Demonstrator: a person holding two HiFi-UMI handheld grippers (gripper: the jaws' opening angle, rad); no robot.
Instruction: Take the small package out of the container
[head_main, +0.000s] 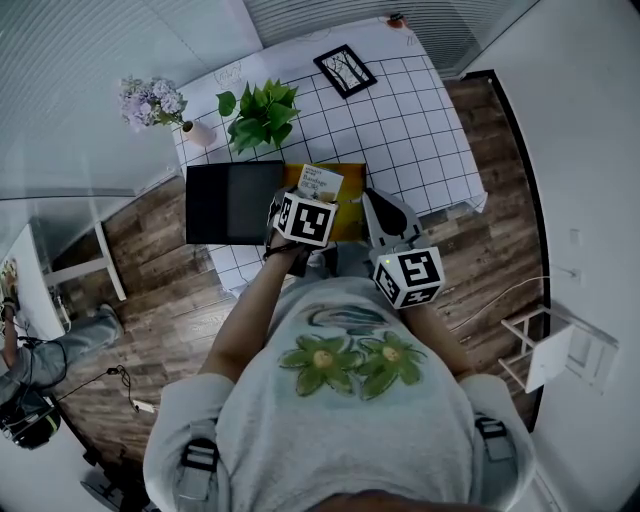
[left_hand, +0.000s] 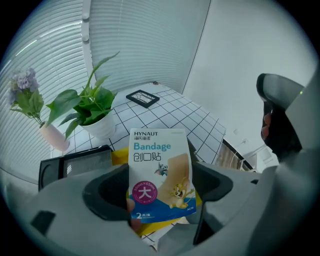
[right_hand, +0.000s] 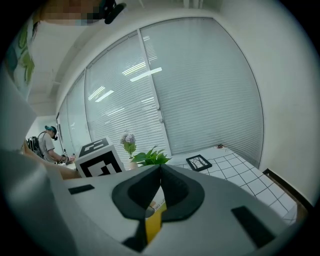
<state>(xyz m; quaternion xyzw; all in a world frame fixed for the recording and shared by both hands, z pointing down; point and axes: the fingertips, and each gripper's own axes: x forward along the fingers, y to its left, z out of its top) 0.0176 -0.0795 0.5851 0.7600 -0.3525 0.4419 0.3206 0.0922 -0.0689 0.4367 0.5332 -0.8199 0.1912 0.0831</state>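
The small package (left_hand: 160, 165), a white and blue bandage pack, stands upright between the jaws of my left gripper (left_hand: 160, 192), which is shut on it. In the head view the package (head_main: 320, 182) is lifted just above the yellow container (head_main: 352, 205), and the left gripper's marker cube (head_main: 305, 218) sits right below it. A yellow edge of the container (left_hand: 120, 156) shows behind the pack. My right gripper (head_main: 372, 200) hangs beside the container's right side, its jaws shut with nothing between them (right_hand: 160, 172).
A flat black box (head_main: 230, 203) lies left of the yellow container on the grid-patterned tablecloth (head_main: 420, 130). Behind stand a potted green plant (head_main: 262, 115), a vase of purple flowers (head_main: 155, 103) and a black picture frame (head_main: 345, 70). A person (head_main: 40, 360) is at the far left.
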